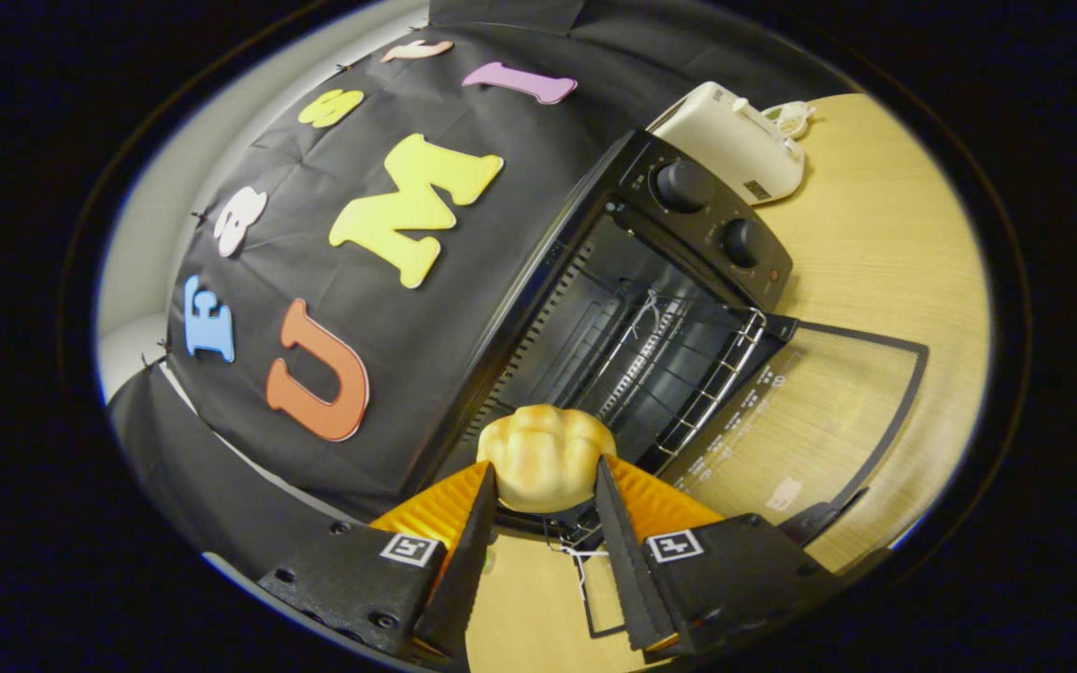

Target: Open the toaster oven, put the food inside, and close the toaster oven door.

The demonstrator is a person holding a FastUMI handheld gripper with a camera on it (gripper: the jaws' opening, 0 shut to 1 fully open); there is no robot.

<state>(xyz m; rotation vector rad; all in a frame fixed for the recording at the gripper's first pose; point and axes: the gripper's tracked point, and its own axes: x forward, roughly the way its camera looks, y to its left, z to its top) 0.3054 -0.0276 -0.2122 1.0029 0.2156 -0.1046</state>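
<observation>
A pale golden bread roll (pixel 546 455) sits pinched between my gripper's (pixel 546 481) two fingers, which are shut on its sides. Just beyond the roll stands the black toaster oven (pixel 688 234) with its door (pixel 810 421) folded down flat onto the table, glass facing up. The oven's cavity is exposed, with a wire rack (pixel 679 374) inside it. Two round knobs (pixel 683 184) sit on the oven's control panel. The roll hangs in front of the oven's opening, near the hinge end of the door.
A white appliance (pixel 735 140) stands behind the oven on the wooden table (pixel 884 243). The black cloth wall (pixel 314 280) runs along the oven's other side.
</observation>
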